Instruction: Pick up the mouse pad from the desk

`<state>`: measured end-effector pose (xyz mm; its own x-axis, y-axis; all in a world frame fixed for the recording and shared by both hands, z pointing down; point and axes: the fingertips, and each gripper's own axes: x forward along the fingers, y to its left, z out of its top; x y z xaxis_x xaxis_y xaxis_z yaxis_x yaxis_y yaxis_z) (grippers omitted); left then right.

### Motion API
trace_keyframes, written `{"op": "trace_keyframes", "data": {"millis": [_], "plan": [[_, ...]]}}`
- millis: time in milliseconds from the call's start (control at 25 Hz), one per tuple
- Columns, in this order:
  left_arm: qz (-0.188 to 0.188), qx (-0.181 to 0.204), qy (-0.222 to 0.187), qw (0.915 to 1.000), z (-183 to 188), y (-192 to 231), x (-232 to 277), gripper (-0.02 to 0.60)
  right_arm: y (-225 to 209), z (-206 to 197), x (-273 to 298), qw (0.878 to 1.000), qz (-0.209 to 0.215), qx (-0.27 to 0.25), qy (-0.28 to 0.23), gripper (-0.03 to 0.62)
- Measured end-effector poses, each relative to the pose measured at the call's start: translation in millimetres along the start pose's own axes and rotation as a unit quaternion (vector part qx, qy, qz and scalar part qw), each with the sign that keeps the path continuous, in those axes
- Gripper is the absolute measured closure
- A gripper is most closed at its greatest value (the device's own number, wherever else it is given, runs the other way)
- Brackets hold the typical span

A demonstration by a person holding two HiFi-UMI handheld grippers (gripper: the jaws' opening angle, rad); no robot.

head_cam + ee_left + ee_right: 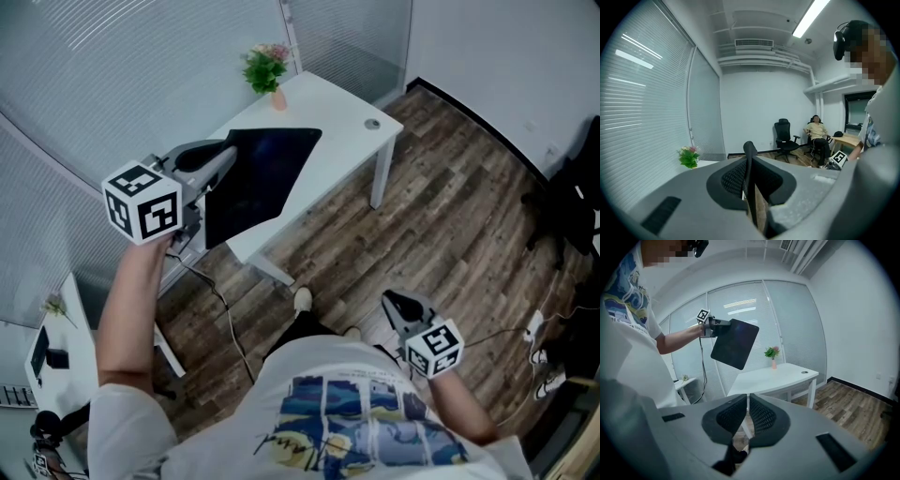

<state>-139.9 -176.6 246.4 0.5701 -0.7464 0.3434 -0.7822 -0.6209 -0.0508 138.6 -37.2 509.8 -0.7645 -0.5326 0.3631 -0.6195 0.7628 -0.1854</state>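
Mouse pad point(258, 183): dark, square, up in the air and clear of the white table point(337, 112). It is pinched at one edge by the left tool point(220, 164). Left gripper view: the pad shows edge-on as a thin dark strip point(749, 161) between the two pads, jaws clamped onto it. Right gripper view: the pad point(735, 343) hangs tilted, one corner lowest, above and to the left of the tabletop, touching nothing but the left tool. Right tool point(405, 309): low beside the person's body over the wood floor point(450, 206), well apart from the table. Its jaws are pressed nearly together with nothing between them. Potted flowers point(266, 70) stand at the table's far corner.
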Motion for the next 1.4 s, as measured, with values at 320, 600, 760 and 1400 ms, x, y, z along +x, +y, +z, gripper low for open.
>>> {"op": "trace_keyframes", "data": {"millis": [320,600,760,1400], "plan": [[-0.002,0.002,0.004,1.0,3,-2,3,0.552,-1,6,4,1.0,0.006,0.002,-0.012,0.583],[-0.002,0.001,0.009,1.0,2,-3,5,0.552,-4,2,4,1.0,0.009,0.002,-0.009,0.591],[-0.004,0.004,0.013,0.9999,1,-5,4,0.552,-5,0,5,1.0,0.01,0.003,-0.009,0.592],[-0.008,0.008,0.026,0.9996,3,-18,14,0.553,-20,-4,3,1.0,0.018,0.002,-0.012,0.594]]}}
